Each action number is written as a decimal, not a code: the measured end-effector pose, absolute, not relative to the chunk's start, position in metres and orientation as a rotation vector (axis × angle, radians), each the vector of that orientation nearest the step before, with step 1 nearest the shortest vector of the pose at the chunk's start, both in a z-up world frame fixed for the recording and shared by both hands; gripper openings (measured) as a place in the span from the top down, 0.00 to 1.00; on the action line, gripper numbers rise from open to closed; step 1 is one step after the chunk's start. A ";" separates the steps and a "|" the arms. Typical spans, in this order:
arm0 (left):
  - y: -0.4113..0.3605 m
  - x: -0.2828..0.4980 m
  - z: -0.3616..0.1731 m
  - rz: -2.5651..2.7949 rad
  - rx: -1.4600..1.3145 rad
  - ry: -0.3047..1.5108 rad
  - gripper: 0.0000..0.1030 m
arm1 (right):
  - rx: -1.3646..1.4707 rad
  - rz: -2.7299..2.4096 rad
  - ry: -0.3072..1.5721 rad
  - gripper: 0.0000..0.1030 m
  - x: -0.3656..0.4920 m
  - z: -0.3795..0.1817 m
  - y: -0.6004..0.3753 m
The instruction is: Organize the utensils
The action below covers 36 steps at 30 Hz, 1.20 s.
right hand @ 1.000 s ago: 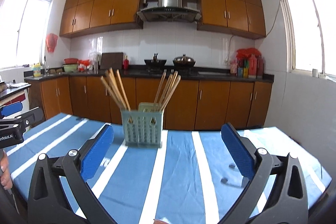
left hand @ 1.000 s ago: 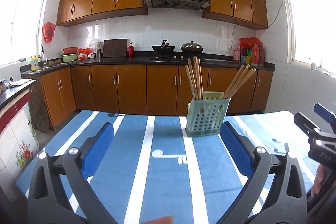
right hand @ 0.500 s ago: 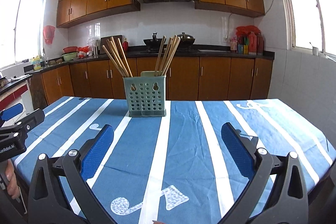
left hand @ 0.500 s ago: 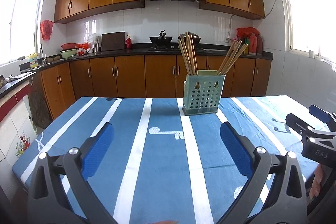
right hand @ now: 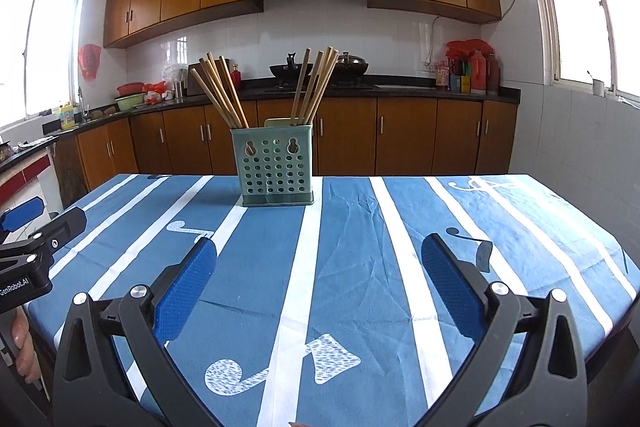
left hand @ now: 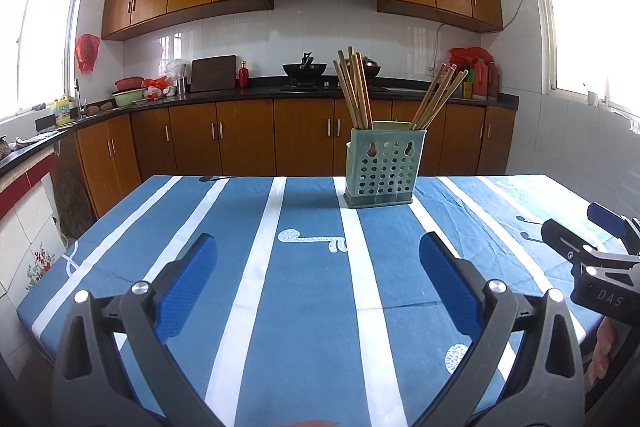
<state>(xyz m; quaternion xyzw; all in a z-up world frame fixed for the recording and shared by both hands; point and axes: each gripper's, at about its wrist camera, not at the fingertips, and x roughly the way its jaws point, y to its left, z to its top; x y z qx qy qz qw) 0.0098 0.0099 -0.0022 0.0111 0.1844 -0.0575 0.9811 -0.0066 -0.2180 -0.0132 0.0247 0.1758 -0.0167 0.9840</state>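
Observation:
A pale green perforated utensil holder (left hand: 382,165) stands upright at the far side of the table, also in the right wrist view (right hand: 276,167). Two bunches of wooden chopsticks (left hand: 354,87) stick out of it, one on each side (right hand: 222,91). My left gripper (left hand: 318,257) is open and empty, well short of the holder over the near part of the table. My right gripper (right hand: 320,259) is open and empty, also near the table's front. Each gripper shows at the edge of the other's view (left hand: 600,259) (right hand: 32,247).
The table carries a blue cloth with white stripes (left hand: 280,267) (right hand: 380,267). Behind it runs a kitchen counter (left hand: 280,93) with a wok, bottles and bowls over wooden cabinets. Windows stand at left and right.
Both grippers have pulled back and risen, so the holder looks farther away and more of the table shows. Both stay open and empty.

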 end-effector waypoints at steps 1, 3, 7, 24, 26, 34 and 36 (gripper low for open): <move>0.010 0.010 -0.003 -0.115 0.023 0.374 0.04 | 0.050 -0.033 0.354 0.02 -0.006 -0.014 -0.218; 0.010 0.011 -0.003 -0.117 0.022 0.377 0.04 | 0.051 -0.034 0.354 0.02 -0.007 -0.014 -0.218; 0.010 0.012 -0.005 -0.117 0.023 0.381 0.04 | 0.053 -0.035 0.360 0.02 -0.006 -0.016 -0.219; 0.010 0.014 -0.008 -0.113 0.012 0.389 0.04 | 0.056 -0.040 0.364 0.02 -0.004 -0.016 -0.219; 0.010 0.014 -0.009 -0.113 0.012 0.389 0.04 | 0.056 -0.039 0.364 0.02 -0.004 -0.016 -0.220; 0.010 0.014 -0.009 -0.113 0.010 0.392 0.04 | 0.056 -0.037 0.366 0.02 -0.003 -0.016 -0.218; 0.010 0.014 -0.009 -0.112 0.007 0.392 0.04 | 0.058 -0.039 0.366 0.02 -0.003 -0.017 -0.219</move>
